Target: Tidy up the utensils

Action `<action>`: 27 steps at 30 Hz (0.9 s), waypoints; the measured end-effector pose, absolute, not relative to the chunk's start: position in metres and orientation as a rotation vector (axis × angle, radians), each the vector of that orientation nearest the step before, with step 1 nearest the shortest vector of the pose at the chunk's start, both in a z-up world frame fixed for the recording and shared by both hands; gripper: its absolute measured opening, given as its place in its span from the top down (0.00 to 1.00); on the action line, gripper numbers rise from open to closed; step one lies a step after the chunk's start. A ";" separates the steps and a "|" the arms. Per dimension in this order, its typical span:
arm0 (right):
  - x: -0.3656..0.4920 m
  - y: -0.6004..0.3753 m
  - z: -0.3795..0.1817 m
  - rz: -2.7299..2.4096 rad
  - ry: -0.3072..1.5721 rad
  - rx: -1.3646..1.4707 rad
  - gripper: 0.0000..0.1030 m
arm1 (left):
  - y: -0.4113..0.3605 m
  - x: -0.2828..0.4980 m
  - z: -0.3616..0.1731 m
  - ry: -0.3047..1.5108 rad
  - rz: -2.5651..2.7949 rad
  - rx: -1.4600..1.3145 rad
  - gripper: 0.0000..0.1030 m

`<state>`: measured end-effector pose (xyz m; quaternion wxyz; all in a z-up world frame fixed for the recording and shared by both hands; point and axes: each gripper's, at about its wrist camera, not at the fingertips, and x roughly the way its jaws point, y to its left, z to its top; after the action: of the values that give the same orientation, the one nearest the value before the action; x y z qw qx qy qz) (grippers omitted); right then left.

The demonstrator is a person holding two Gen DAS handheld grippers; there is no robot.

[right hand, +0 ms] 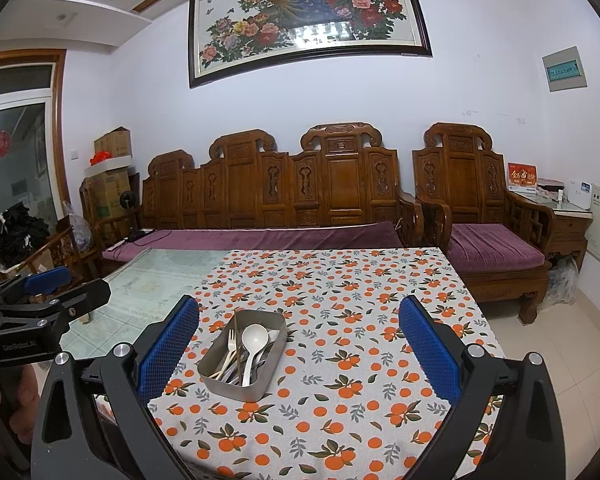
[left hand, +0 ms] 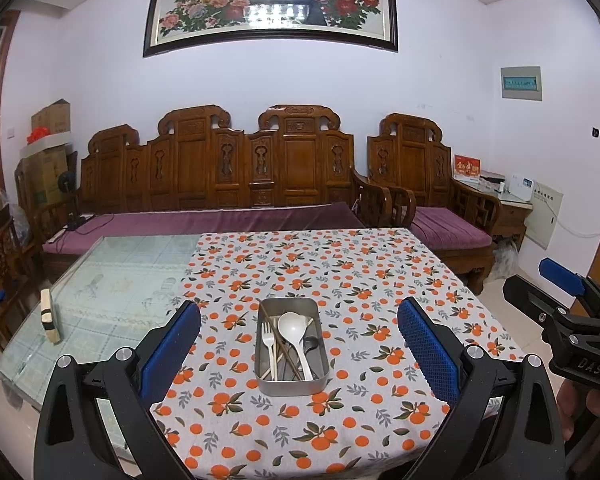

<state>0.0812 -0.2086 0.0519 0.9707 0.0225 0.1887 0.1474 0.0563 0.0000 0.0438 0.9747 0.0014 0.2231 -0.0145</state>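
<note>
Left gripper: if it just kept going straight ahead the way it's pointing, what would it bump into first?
Most likely the metal tray of utensils, centred between the open left gripper fingers on the tablecloth. Depth is unclear, so it might pass above it.

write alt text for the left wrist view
A metal tray holding a white spoon, fork and chopsticks sits on an orange-print tablecloth, framed by the open left gripper. A wooden sofa stands behind.

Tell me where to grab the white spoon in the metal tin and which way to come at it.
Grip the white spoon at its bowl end or upper handle, coming from above. The bowl lies on top of the other utensils toward the far end of the metal tin, while the lower handle is crowded by the fork and chopsticks near the tin's front wall.
</note>
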 end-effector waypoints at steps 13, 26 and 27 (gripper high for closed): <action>0.081 -0.206 0.051 0.297 0.385 0.048 0.02 | -0.002 0.054 0.046 0.446 -0.031 0.003 0.08; 0.081 -0.207 0.051 0.298 0.383 0.048 0.02 | -0.005 0.053 0.047 0.444 -0.031 0.004 0.08; 0.081 -0.207 0.051 0.298 0.383 0.048 0.02 | -0.005 0.053 0.047 0.443 -0.031 0.004 0.08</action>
<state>0.0811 -0.2070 0.0510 0.9704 0.0237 0.1897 0.1477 0.0526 -0.0055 0.0473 0.9754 0.0020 0.2197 -0.0156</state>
